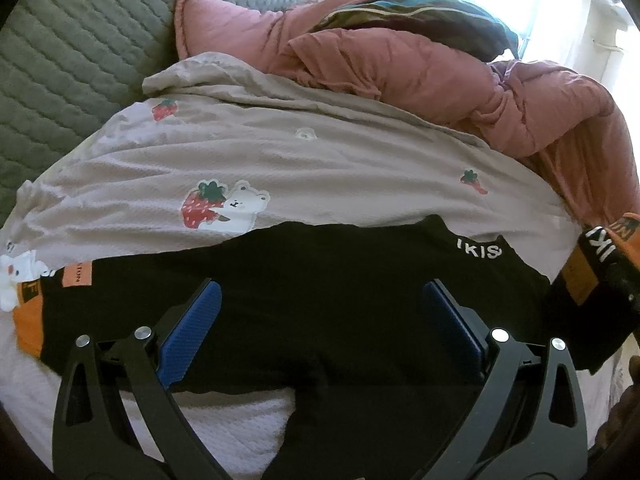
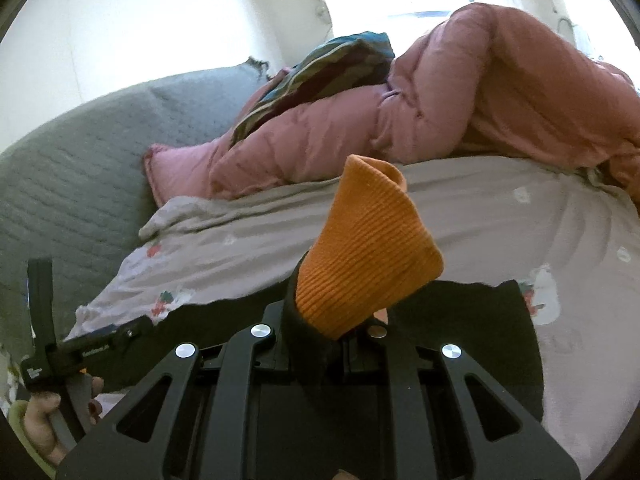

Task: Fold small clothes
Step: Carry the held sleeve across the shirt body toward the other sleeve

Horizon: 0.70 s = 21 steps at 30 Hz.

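overhead, left hand-held gripper (image 1: 322, 324) gapes; right hand-held gripper (image 2: 344, 336) pinches orange cuff (image 2: 368, 248).

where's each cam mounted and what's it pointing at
Left wrist: on the left gripper, angled down over the black garment on the bed; its open blue fingers show.
Right wrist: on the right gripper, facing across the bed, shut on the orange cuff; a hand shows at lower left.
Shared: black garment, strawberry sheet, pink duvet.
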### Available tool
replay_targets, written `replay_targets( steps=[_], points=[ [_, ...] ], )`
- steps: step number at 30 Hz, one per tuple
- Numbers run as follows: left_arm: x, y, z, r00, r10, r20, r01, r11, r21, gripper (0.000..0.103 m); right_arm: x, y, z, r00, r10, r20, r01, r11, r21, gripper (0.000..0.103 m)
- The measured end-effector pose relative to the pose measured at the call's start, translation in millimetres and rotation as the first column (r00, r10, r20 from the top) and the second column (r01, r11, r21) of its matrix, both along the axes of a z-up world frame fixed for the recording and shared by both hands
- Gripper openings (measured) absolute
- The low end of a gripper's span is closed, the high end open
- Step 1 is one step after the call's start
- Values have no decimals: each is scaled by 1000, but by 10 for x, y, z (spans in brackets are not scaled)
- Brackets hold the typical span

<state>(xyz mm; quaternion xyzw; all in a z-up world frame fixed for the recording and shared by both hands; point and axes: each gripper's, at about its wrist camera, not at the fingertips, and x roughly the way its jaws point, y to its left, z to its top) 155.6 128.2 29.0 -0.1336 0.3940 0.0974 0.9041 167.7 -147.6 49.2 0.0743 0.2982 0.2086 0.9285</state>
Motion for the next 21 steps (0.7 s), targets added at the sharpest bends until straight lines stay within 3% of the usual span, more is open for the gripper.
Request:
replay_targets(
  steps=[14,15,17,21],
  points=[
    [52,182,-196,998,30,-53,-33,998,-52,95,-32,720,-452,984,158,-86,-167,979,-114,17],
    [51,185,-204,998,30,-56,-33,998,-54,95,-50,743,-479,979,178,-96,-189,976,-111,19],
    [56,186,-222,998,27,-63,-31,997,-64,95,-72,753,-499,973,206,-106,-216,972,-96,40],
    [70,214,-257,997,12,-71,-20,994,-107,95,-158,774,-472,963,251,-95,-260,961,-98,43]
  ],
)
